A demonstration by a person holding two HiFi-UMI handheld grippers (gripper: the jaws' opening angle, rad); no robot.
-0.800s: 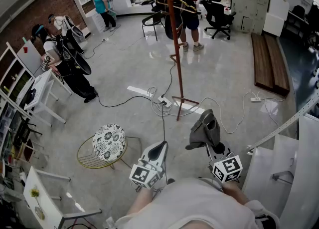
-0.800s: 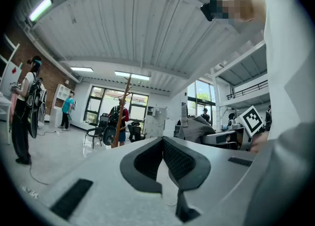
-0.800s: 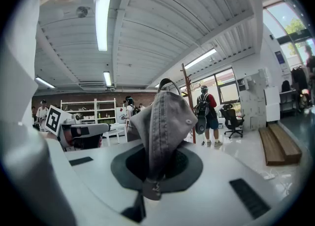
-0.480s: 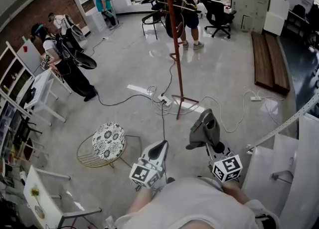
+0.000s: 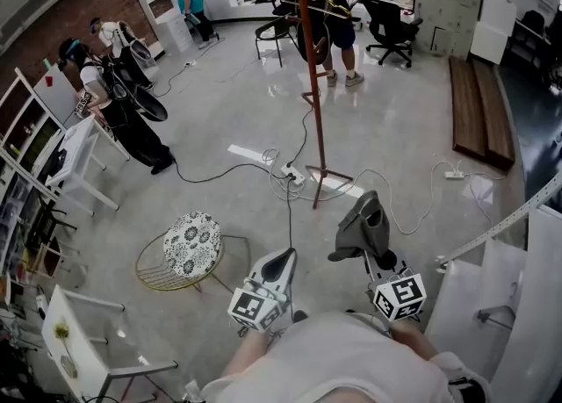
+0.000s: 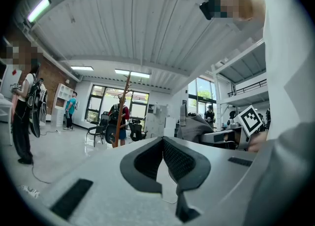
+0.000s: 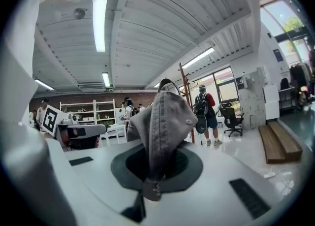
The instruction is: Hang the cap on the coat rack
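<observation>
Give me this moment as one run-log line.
stage: cap not yet hung | right gripper: shut on cap | left gripper: shut, empty | coat rack: ahead, apart from cap

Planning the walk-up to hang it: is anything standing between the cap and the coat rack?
Nothing visible blocks it. Between the cap and the coat rack is open floor; only cables lie near the rack's foot.
</observation>
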